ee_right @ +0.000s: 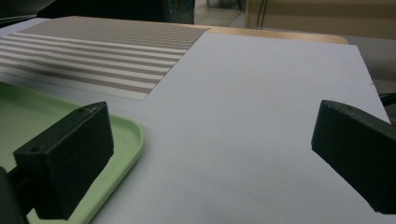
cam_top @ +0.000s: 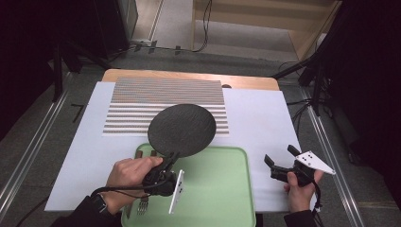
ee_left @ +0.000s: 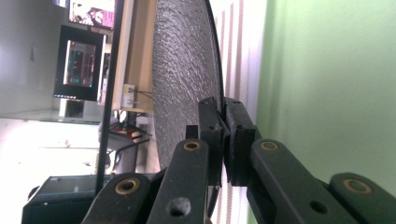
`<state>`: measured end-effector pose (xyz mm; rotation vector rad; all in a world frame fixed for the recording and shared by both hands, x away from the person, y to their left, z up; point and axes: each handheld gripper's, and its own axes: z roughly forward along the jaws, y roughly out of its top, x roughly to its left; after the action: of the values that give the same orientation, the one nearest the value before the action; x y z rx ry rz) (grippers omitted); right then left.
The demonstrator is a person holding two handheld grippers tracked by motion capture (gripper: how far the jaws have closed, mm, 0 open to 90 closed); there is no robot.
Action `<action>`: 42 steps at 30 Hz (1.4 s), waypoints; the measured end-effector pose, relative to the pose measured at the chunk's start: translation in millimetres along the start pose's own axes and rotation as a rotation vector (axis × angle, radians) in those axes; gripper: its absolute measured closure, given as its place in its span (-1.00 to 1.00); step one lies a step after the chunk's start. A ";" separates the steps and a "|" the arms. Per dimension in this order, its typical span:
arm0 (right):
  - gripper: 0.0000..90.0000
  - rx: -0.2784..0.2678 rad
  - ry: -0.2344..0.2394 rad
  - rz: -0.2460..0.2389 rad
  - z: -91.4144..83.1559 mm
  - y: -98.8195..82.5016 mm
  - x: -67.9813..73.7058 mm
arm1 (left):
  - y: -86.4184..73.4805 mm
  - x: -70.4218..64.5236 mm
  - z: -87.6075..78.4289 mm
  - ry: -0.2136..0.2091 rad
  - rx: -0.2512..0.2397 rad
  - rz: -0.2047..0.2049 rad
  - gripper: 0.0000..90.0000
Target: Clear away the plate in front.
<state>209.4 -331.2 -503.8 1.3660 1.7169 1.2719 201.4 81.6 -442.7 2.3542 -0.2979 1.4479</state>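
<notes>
Left tongs (cam_top: pixel 171 160) pinching rim of dark round plate (cam_top: pixel 182 130), held over green tray (cam_top: pixel 222 184); right tongs (cam_top: pixel 279 163) spread wide above white table (cam_top: pixel 265 118).

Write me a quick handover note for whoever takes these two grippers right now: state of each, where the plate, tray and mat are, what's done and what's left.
Left gripper: jaws shut on the near rim of the black round plate, held over the far edge of the green tray and the striped placemat.
Right gripper: jaws open, holding nothing, over the white table cover right of the tray.
A fork lies at the tray's near left.
Done: plate gripped and off the tray.
Left: probably set the plate on the placemat and release it.
</notes>
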 end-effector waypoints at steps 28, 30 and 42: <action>-1.00 0.010 -0.008 -0.002 2.2 -0.1 0.3 | 23.2 -50.2 -45.0 -0.052 -0.045 0.038 0.94; -1.00 0.010 -0.007 0.000 2.1 -0.2 -0.1 | 25.3 -55.3 -48.3 -0.058 -0.052 0.029 0.94; -1.00 0.016 -0.008 0.005 3.1 -0.3 -0.3 | 31.9 -77.4 -59.0 -0.084 -0.070 0.017 0.94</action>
<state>212.1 -330.5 -505.2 1.3837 1.7223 1.2567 106.7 75.8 -481.4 2.3652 -0.3853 1.3265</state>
